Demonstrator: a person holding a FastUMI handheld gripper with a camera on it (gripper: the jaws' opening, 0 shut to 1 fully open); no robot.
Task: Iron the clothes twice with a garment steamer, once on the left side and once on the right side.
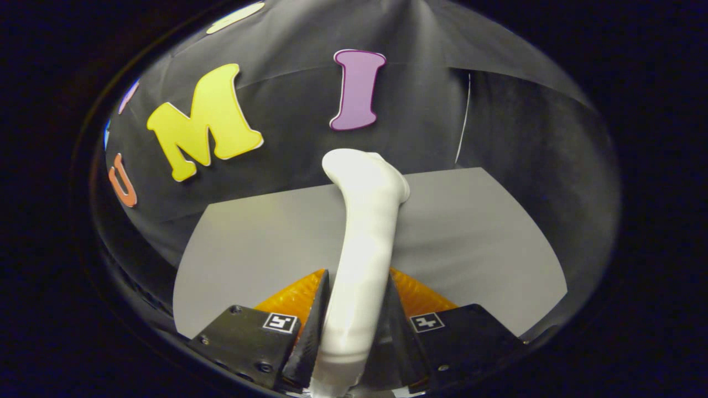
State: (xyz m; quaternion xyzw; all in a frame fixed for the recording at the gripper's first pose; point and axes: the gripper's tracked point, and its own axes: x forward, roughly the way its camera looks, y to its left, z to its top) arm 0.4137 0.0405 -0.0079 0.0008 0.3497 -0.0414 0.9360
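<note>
A white garment steamer (pixel 362 249) stands up between my fingers, its handle running away from me and its head bent at the far end. My gripper (pixel 354 309) is shut on the handle, one finger pressing on each side of it. The steamer's head hangs over the far part of a grey table (pixel 470 237). No garment can be seen around the steamer.
The grey table top spreads out ahead of the fingers and on both sides of the steamer. The black cloth wall of the booth rises right behind the table's far edge. A thin white cord (pixel 463 119) hangs down the wall, right of the steamer's head.
</note>
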